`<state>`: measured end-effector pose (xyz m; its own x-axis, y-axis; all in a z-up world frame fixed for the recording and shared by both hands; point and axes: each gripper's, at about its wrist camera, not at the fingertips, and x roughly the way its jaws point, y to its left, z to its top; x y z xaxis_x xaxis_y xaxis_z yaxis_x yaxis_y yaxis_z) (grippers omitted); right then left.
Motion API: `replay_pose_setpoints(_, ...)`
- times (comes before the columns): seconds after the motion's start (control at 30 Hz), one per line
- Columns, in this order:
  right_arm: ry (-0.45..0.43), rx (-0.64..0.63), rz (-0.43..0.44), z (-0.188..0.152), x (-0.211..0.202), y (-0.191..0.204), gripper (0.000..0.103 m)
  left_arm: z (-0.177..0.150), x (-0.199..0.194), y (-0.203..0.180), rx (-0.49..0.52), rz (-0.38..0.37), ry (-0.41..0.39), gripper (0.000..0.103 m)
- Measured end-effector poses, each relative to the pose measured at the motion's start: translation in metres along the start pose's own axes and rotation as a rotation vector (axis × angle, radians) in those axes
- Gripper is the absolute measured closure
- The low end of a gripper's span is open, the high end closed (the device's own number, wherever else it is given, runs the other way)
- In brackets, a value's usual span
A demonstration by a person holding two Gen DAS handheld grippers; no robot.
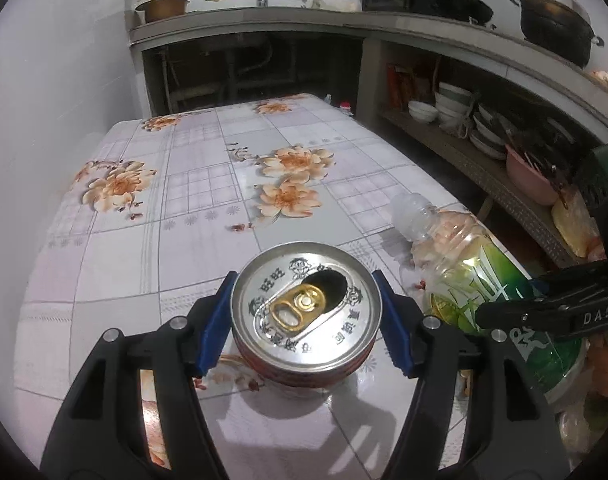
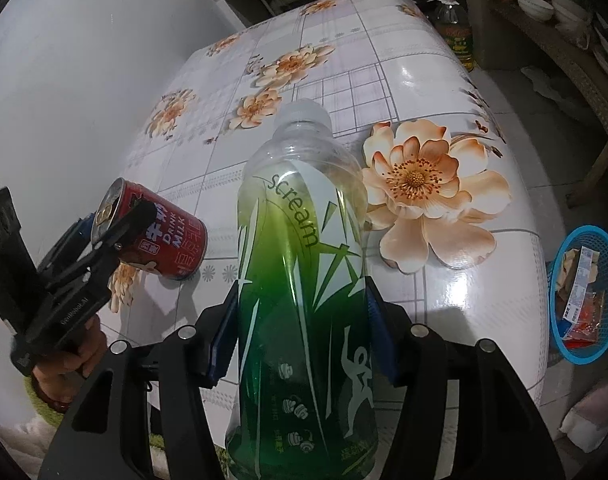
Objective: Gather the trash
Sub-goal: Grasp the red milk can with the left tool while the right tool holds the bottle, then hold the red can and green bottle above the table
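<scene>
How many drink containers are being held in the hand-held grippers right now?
2. The red can is in the left hand-held gripper, lifted off the table. The green bottle is in the right hand-held gripper. None visibly left on the table.

The can [image 1: 306, 312] is held between the fingers [image 1: 213, 320] of the left gripper [image 1: 306, 322], its opened top turned toward the camera, and it is lifted above the table [image 1: 183, 200]. To the right of these fingers the bottle [image 1: 484, 280] is found. In the right wrist view the bottle [image 2: 304, 280] is placed between the fingers [image 2: 223, 332] of the right gripper [image 2: 301, 332], with its cap pointed away, beyond the fingertips. To the left of these fingers the can [image 2: 159, 232] is seen in the left gripper [image 2: 115, 232]. Far to the right of the fingers, past the table [image 2: 444, 80] edge and lower, a basket [image 2: 584, 352] is located, and wrappers [image 2: 580, 292] are lying in it.
</scene>
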<state>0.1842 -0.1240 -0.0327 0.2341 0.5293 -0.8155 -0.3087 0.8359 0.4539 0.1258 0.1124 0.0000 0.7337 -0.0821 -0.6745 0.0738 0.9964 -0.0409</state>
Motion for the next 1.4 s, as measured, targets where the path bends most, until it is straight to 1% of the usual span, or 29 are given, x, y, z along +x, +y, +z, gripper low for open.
replay_pose_setpoints(0.03, 0.004, 0.004, 0.013, 0.002, -0.001, 0.000, 0.042, 0.000, 0.000, 0.001, -0.007, 0.001, -0.001, 0.038)
replay_pose_setpoints(0.1, 0.003, 0.012, 0.031, 0.005, -0.003, 0.000, 0.040, -0.001, 0.001, 0.004, -0.020, 0.011, -0.004, 0.032)
replay_pose_setpoints(0.2, -0.002, 0.021, 0.048, 0.009, -0.004, 0.001, 0.040, -0.003, 0.002, 0.006, -0.027, 0.015, -0.012, 0.032)
replay_pose_setpoints(0.3, -0.002, 0.023, 0.040, 0.012, -0.001, 0.002, 0.040, -0.004, 0.003, 0.004, -0.013, 0.036, -0.005, 0.032)
replay_pose_setpoints(0.37, 0.003, 0.032, 0.051, 0.012, 0.002, 0.002, 0.040, -0.005, 0.006, 0.001, -0.002, 0.061, 0.009, 0.032)
replay_pose_setpoints(0.43, 0.009, 0.039, 0.062, 0.010, 0.005, 0.002, 0.040, -0.005, 0.008, -0.001, -0.005, 0.066, 0.024, 0.036)
replay_pose_setpoints(0.47, 0.010, 0.042, 0.068, 0.009, 0.005, 0.002, 0.040, -0.006, 0.009, -0.002, -0.010, 0.062, 0.031, 0.040)
replay_pose_setpoints(0.5, 0.011, 0.045, 0.074, 0.008, 0.006, 0.002, 0.040, -0.007, 0.010, -0.002, -0.016, 0.062, 0.036, 0.041)
replay_pose_setpoints(0.63, 0.006, 0.047, 0.078, 0.005, 0.005, 0.001, 0.041, -0.007, 0.010, -0.007, -0.017, 0.068, 0.041, 0.041)
replay_pose_setpoints(0.83, -0.003, 0.073, 0.075, 0.001, 0.000, -0.005, 0.041, -0.009, 0.009, -0.019, -0.007, 0.057, 0.054, 0.041)
replay_pose_setpoints(1.1, -0.002, 0.077, 0.079, 0.000, 0.000, -0.005, 0.041, -0.009, 0.009, -0.031, 0.011, 0.044, 0.062, 0.041)
replay_pose_setpoints(1.4, 0.016, 0.090, 0.098, 0.003, 0.007, -0.005, 0.041, -0.010, 0.009, -0.034, 0.012, 0.043, 0.064, 0.041)
